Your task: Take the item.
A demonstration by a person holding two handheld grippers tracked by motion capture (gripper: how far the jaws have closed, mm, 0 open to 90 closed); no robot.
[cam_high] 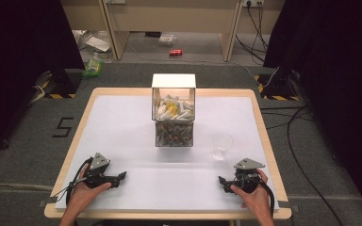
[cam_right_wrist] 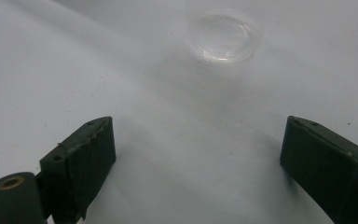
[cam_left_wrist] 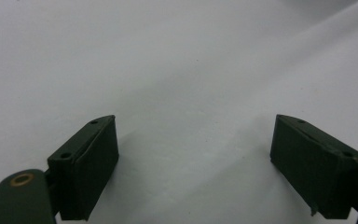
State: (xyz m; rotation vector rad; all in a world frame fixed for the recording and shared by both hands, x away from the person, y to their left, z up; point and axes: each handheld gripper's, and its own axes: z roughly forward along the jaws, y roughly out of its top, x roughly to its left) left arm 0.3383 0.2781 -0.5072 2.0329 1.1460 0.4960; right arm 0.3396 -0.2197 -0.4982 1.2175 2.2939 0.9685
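Observation:
A clear box (cam_high: 173, 110) with a white top frame stands at the middle of the white table (cam_high: 122, 122), holding white and yellow packets above a layer of mixed small items. A clear plastic cup (cam_high: 222, 145) stands to its right; its base (cam_right_wrist: 223, 35) shows ahead in the right gripper view. My left gripper (cam_high: 122, 176) rests near the front left edge, open, with bare table between its jaws (cam_left_wrist: 193, 158). My right gripper (cam_high: 221, 180) rests near the front right, open and holding nothing (cam_right_wrist: 198, 158), with the cup a short way beyond it.
The table has a wooden rim (cam_high: 80, 127). Beyond it, on the floor, lie a red can (cam_high: 175, 52), a green packet (cam_high: 93, 67) and cables (cam_high: 306, 117). Dark curtains hang at both sides.

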